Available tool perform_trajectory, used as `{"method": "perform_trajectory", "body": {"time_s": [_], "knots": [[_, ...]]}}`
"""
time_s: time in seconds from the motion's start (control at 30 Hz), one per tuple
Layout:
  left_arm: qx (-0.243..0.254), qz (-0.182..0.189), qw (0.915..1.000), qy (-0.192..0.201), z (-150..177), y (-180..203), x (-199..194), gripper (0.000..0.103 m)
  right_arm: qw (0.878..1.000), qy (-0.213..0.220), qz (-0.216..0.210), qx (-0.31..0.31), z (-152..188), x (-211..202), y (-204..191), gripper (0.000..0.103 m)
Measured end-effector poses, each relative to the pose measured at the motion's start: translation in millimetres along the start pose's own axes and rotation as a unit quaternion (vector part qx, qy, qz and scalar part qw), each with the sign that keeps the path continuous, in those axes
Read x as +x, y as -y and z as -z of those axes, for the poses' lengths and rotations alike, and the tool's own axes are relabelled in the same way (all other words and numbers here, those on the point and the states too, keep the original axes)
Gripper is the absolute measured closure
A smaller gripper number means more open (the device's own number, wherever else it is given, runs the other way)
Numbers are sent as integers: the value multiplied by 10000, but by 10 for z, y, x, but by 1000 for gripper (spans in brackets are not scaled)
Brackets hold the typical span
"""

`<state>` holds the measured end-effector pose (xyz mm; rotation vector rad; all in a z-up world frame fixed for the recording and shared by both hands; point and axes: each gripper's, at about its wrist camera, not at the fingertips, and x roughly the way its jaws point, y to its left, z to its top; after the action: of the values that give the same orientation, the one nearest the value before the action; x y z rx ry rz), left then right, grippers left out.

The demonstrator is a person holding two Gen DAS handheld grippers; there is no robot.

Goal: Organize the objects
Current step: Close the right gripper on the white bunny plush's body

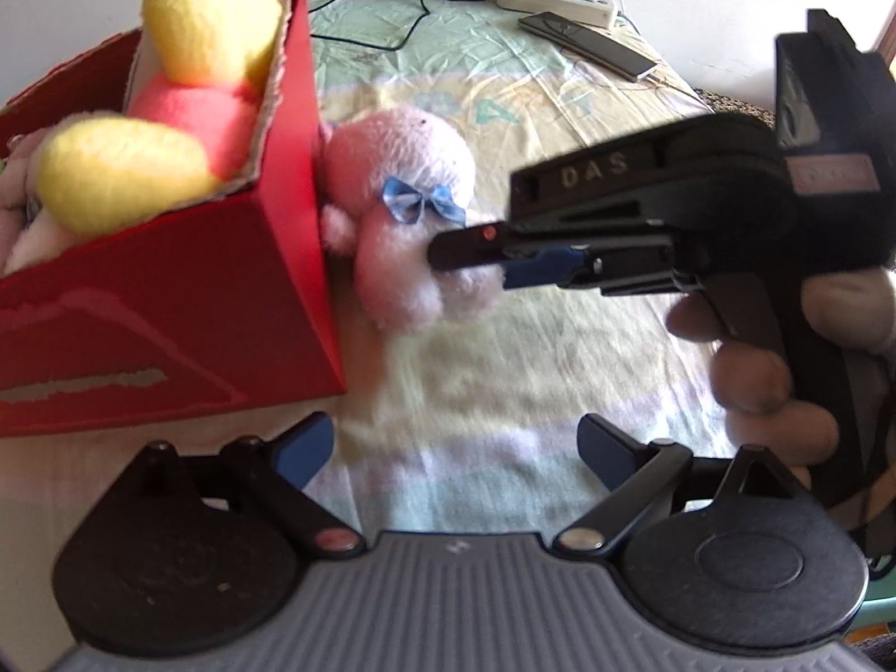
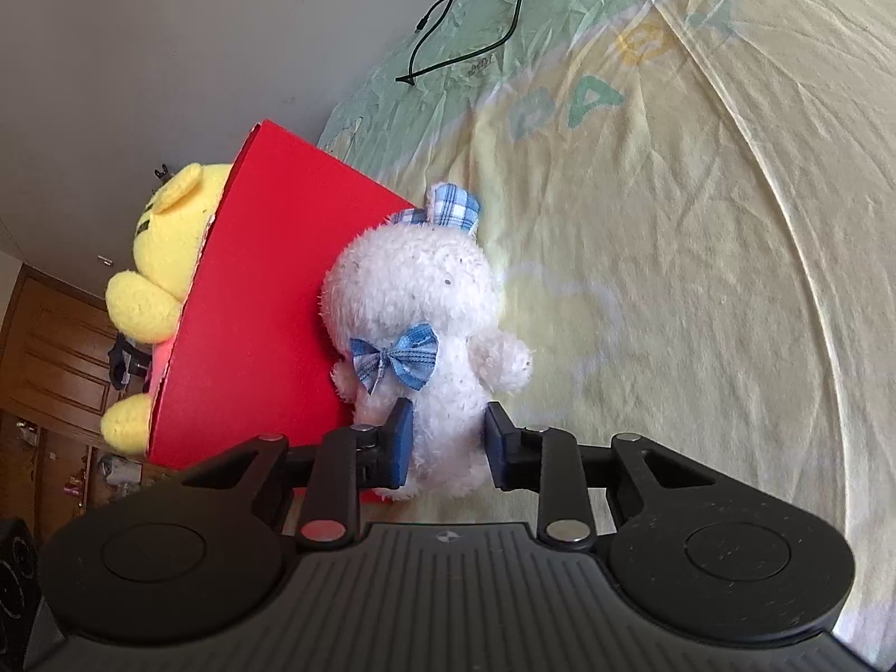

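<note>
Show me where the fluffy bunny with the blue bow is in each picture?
Left wrist view: the bunny sits in the middle, beside the red box, with the right gripper reaching it from the right.
Right wrist view: the bunny is at centre, its lower body between the right gripper's fingers.
Shared landmark: the red box, just left of the bunny in both.

right claw (image 2: 448,442) — pads flank white plush bunny (image 2: 425,325) | bunny touches red box (image 2: 263,302) — on bedsheet (image 2: 700,280)
</note>
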<state>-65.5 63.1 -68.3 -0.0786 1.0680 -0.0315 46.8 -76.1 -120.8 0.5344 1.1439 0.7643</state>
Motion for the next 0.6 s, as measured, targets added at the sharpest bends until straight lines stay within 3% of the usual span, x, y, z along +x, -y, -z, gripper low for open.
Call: {"method": "perform_trajectory", "body": {"time_s": [0.2, 0.37, 0.6], "knots": [[83, 234, 9997, 22, 53, 28, -41, 9, 9996, -166, 106, -220, 255, -243, 44, 74], [272, 405, 9988, 47, 124, 113, -81, 9, 9995, -307, 60, -4, 457, -442, 141, 74], [642, 565, 9963, 122, 219, 292, -160, 9, 9989, -463, -52, -35, 559, -573, 132, 69]]}}
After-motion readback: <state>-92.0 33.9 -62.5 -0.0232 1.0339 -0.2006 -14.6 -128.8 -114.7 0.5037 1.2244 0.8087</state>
